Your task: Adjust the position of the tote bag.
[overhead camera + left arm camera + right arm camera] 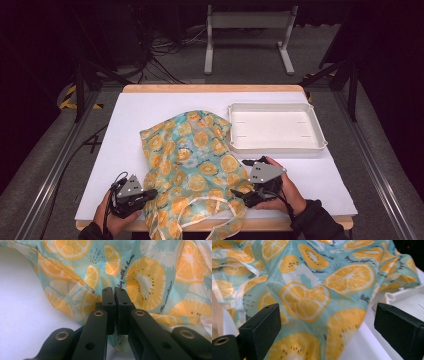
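Observation:
A teal fabric bag [192, 160] printed with orange slices lies crumpled on the white mat [145, 107]; its white-trimmed handles hang at the near edge. My left gripper [152, 193] is at the bag's left edge. In the left gripper view its jaws [115, 291] stand pressed together over the bag [147, 277], and a fold of fabric runs up to their tips. My right gripper [242, 179] is at the bag's right side. In the right gripper view it [327, 312] is wide open, with the bag [312, 295] lying between and below its jaws, untouched.
A shallow white tray [277, 146] stands on the mat right of the bag, its corner [402, 293] close to my right jaw. The mat covers a wooden table [210, 88]. Metal frame rails run along both sides, and cables lie on the floor beyond.

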Action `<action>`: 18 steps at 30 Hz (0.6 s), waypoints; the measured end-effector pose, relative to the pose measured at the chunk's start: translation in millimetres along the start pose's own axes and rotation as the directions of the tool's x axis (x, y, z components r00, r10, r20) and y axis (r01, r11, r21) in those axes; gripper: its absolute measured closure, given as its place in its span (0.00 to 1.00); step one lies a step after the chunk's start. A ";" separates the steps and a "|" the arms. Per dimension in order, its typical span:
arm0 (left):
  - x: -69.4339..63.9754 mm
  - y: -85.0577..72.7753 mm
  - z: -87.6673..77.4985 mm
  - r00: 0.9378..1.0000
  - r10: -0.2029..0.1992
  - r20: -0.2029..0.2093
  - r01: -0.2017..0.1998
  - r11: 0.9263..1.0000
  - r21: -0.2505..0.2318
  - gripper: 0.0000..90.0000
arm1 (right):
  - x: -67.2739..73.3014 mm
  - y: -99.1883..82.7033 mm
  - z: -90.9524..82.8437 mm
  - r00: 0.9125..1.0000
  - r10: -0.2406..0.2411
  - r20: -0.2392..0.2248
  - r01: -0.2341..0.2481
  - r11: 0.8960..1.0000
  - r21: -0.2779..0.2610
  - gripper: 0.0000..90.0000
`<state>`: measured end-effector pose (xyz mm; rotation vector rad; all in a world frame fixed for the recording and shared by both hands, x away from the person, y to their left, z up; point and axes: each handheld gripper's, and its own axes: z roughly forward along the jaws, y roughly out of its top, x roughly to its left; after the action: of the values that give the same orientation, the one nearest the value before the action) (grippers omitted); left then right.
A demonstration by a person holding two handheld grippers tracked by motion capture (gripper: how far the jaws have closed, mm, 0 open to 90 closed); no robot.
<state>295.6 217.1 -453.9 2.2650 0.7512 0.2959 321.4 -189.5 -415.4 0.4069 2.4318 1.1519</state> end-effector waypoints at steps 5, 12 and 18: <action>-1.9 1.3 -0.4 1.000 0.015 -0.014 -0.015 1.000 0.006 0.99 | -2.6 3.1 17.5 1.000 0.001 -0.025 0.000 1.000 0.016 0.18; -0.3 3.9 -9.7 0.999 0.025 -0.033 -0.027 0.998 -0.051 1.00 | -2.0 7.5 26.0 0.996 -0.061 -0.068 0.062 0.998 0.024 0.92; -0.1 12.3 -37.3 0.998 0.021 -0.058 -0.033 0.977 -0.212 1.00 | -1.8 17.9 7.8 0.994 -0.070 -0.082 0.064 0.995 -0.078 1.00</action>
<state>285.4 231.2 -418.7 2.0723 0.6838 0.4334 328.3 -174.1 -405.4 0.2564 2.4444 1.2512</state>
